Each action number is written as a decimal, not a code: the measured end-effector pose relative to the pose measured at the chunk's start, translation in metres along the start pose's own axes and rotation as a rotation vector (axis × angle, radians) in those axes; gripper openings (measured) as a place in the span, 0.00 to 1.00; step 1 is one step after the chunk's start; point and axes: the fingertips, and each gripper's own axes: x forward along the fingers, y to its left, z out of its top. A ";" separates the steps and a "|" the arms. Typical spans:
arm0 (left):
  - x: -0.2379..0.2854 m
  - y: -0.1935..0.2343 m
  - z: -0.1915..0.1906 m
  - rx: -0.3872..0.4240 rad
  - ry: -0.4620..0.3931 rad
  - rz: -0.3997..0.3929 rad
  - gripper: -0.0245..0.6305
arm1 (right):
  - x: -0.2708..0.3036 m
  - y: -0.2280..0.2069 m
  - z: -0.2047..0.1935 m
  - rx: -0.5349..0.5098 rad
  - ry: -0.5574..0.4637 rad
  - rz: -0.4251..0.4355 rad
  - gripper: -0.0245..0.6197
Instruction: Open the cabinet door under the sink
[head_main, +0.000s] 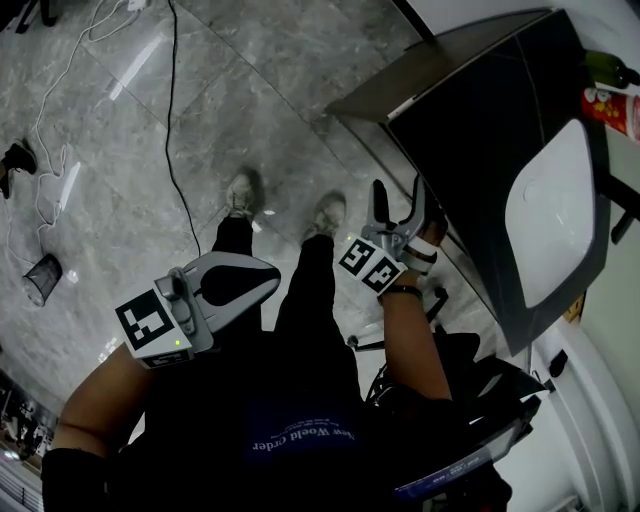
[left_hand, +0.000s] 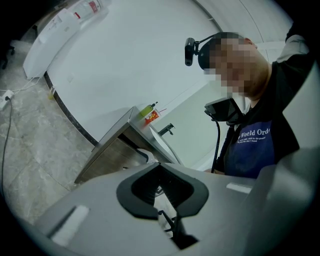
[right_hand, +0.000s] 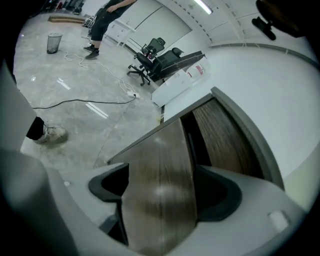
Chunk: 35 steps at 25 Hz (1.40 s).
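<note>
Cabinet door (right_hand: 172, 145) edge between parted right gripper (right_hand: 162, 192) jaws

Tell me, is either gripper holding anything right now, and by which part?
Nothing is held. The right gripper stands open around the cabinet door, not pinching it; the left gripper is shut and empty.

Close up, the cabinet door (right_hand: 160, 165) smears into blur for me and runs off the bottom of the right gripper view. From the head view, the frame's right edge clips the red container (head_main: 612, 108) (I can't read its label).
</note>
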 end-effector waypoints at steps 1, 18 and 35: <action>0.000 0.000 0.000 -0.001 0.001 0.000 0.03 | 0.003 0.000 -0.001 0.000 0.011 -0.010 0.67; 0.001 -0.008 0.000 -0.001 -0.018 -0.019 0.03 | -0.019 0.006 0.010 0.147 0.021 0.402 0.66; 0.002 -0.002 -0.011 -0.018 0.007 -0.013 0.03 | -0.014 -0.001 -0.047 -0.062 0.082 -0.033 0.66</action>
